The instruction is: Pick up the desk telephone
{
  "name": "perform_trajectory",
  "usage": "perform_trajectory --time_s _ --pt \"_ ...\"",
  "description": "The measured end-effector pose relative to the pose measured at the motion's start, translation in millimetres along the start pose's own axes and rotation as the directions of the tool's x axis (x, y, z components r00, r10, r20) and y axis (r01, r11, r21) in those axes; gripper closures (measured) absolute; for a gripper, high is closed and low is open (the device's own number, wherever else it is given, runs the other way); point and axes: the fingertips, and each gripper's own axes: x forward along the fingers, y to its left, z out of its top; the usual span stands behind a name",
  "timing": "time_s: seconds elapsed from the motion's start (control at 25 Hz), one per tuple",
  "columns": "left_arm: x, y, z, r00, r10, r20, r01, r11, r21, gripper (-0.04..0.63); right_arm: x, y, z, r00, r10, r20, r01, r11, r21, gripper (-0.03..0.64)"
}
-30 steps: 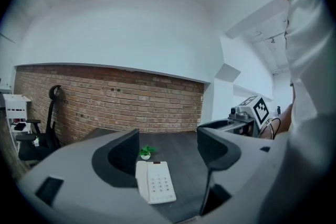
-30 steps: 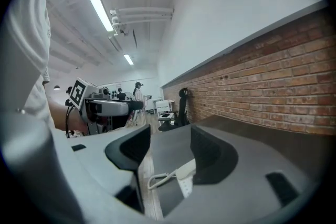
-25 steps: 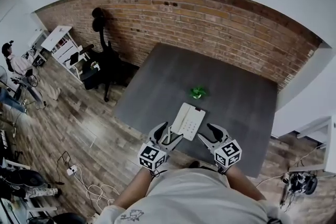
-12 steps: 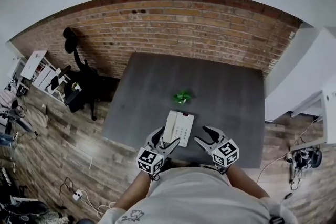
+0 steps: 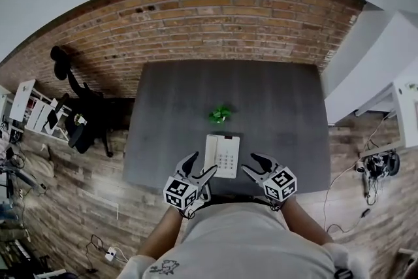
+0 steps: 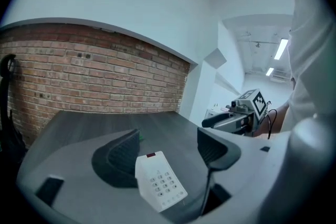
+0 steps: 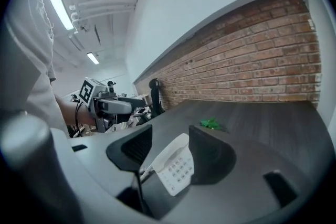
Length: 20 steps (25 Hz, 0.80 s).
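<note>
The white desk telephone (image 5: pixel 222 155) lies flat near the front edge of the dark grey table (image 5: pixel 163 114), handset on its left, keypad up. My left gripper (image 5: pixel 200 168) hovers at the phone's near left corner, jaws open and empty. My right gripper (image 5: pixel 253 165) stands just right of the phone, apart from it, its jaws wide and closing with nothing between the pads. In the left gripper view the phone (image 6: pixel 160 181) shows ahead in the gap of the gripper (image 6: pixel 168 149). The right gripper view has the phone (image 7: pixel 176 165) ahead between the jaws of the gripper (image 7: pixel 168 152).
A small green sprig (image 5: pixel 220 115) lies on the table just beyond the phone. A brick wall (image 5: pixel 228 23) backs the table. A black office chair (image 5: pixel 78 108) stands on the wood floor at the left, and white furniture (image 5: pixel 392 95) at the right.
Both grippers have sunk toward the table's front edge on either side of the phone. The phone has stayed where it lay. The head view has swung so the table sits squarer.
</note>
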Motion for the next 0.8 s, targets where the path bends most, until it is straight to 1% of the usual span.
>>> perform_trajectory --time_s 0.2,0.32,0.44,0.64,0.72,0.8 --pt "8 25 -25 0.997 -0.034 -0.074 0.032 0.999 -0.037 0.247 19 -8 -19 0.999 -0.032 -0.032 0.034 0.998 0.060 0.399" --pt "15 37 -47 0.989 -0.064 -0.133 0.056 0.996 -0.065 0.247 28 -15 -36 0.996 -0.053 -0.074 0.060 0.993 0.097 0.405" --pt "24 48 -69 0.979 -0.092 -0.185 0.077 0.993 -0.087 0.247 36 -25 -53 0.990 -0.073 -0.120 0.089 0.987 0.137 0.405" --pt "39 66 -101 0.959 -0.138 -0.246 0.103 0.984 -0.148 0.247 52 -37 -78 0.983 -0.093 -0.159 0.122 0.975 0.188 0.410" --pt "45 70 -116 0.946 -0.160 -0.280 0.118 0.980 -0.160 0.246 58 -39 -93 0.977 -0.096 -0.189 0.133 0.972 0.195 0.414" --pt "49 72 -130 0.932 -0.189 -0.308 0.138 0.974 -0.178 0.245 63 -38 -110 0.970 -0.092 -0.223 0.137 0.971 0.197 0.433"
